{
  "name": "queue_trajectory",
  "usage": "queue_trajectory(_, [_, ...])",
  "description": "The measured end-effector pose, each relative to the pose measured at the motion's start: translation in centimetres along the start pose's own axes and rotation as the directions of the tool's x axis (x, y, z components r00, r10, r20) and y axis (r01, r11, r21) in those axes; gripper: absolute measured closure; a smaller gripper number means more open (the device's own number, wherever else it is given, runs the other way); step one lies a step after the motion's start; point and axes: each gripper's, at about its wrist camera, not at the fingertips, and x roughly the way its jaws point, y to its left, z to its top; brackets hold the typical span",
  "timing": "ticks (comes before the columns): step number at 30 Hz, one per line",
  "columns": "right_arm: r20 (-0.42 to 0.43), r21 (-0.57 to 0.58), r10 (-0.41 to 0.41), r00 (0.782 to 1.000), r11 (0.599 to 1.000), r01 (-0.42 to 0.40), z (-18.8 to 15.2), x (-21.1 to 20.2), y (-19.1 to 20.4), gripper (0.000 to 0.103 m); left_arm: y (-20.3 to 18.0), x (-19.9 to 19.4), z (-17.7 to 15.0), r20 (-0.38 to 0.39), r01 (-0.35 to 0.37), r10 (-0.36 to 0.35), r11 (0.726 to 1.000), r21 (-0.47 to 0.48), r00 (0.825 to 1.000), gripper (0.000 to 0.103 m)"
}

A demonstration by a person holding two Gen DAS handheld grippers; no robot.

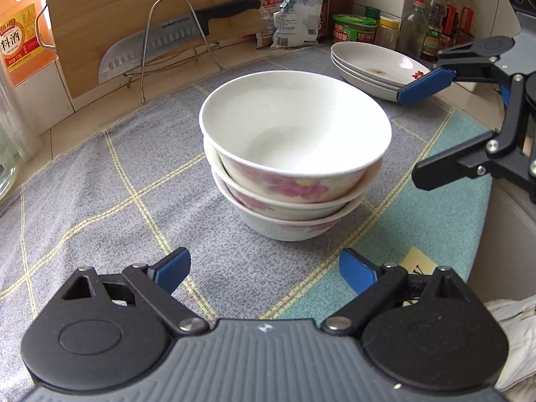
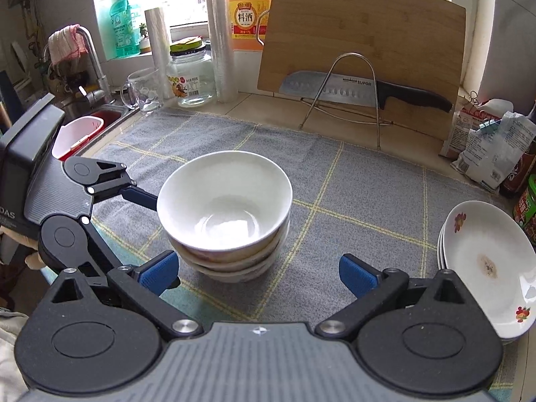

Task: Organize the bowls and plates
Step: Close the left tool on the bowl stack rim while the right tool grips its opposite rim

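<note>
Three white bowls with pink flowers stand nested in one stack (image 1: 294, 154) (image 2: 224, 214) in the middle of a grey checked cloth (image 1: 100, 181) (image 2: 351, 187). A stack of shallow white plates (image 1: 375, 67) (image 2: 485, 261) rests at the cloth's right side. My left gripper (image 1: 264, 269) is open just short of the bowls, nothing between its blue pads. The same gripper shows in the right wrist view to the left of the bowls (image 2: 144, 227). My right gripper (image 2: 258, 273) is open too, in front of the bowls, and appears in the left wrist view between bowls and plates (image 1: 422, 134).
A wooden cutting board (image 2: 361, 33) and a cleaver (image 2: 335, 88) lean in a wire rack (image 2: 348, 93) at the back. Jars, a glass mug (image 2: 142, 92) and an oil jug (image 2: 248, 16) stand back left, beside a sink. Bags and sauce bottles (image 1: 445, 16) crowd the back right.
</note>
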Motion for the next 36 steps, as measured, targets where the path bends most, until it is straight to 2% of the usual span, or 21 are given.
queue_trajectory(7, [-0.149,-0.085,0.052,0.987,0.994,-0.066,-2.1,5.4,-2.6,0.0,-1.4,1.9,0.6,-0.065,-0.047,0.046,0.999,-0.023,0.997,0.005])
queue_trajectory(10, [-0.164,-0.146,0.078,0.983,0.984,-0.102,-2.2,6.7,-3.1,0.0,-1.2,2.3,0.6,-0.087,-0.059,0.052,0.995,-0.082,0.995,0.0])
queue_trajectory(12, [-0.189,-0.182,0.115,0.975,0.972,-0.149,-2.3,7.4,-3.3,0.0,-1.1,2.3,0.4,-0.071,-0.064,0.058,0.994,-0.088,0.996,0.0])
queue_trajectory(15, [-0.174,-0.282,0.117,0.978,0.945,-0.163,-2.9,7.5,-2.9,0.0,-1.1,2.3,0.1,-0.048,-0.076,0.071,0.992,-0.103,0.996,0.0])
queue_trajectory(22, [-0.121,-0.312,0.168,0.978,0.929,-0.198,-3.7,7.1,-3.4,0.0,-1.3,2.1,-0.3,0.001,-0.096,0.097,0.988,-0.125,0.995,0.0])
queue_trajectory(30, [-0.103,-0.289,0.151,0.983,0.941,-0.174,-3.9,6.7,-3.3,0.0,-0.2,2.2,0.1,0.026,-0.013,0.013,1.0,-0.016,1.0,0.001])
queue_trajectory(34, [-0.142,-0.294,0.125,0.982,0.942,-0.163,-2.9,7.1,-2.5,0.0,1.0,1.5,0.4,0.073,0.075,-0.081,0.994,0.079,0.994,0.002])
queue_trajectory(36, [-0.126,-0.312,0.126,0.984,0.937,-0.16,-2.4,6.9,-1.9,0.0,1.6,1.3,0.6,0.084,0.113,-0.125,0.985,0.127,0.989,0.002])
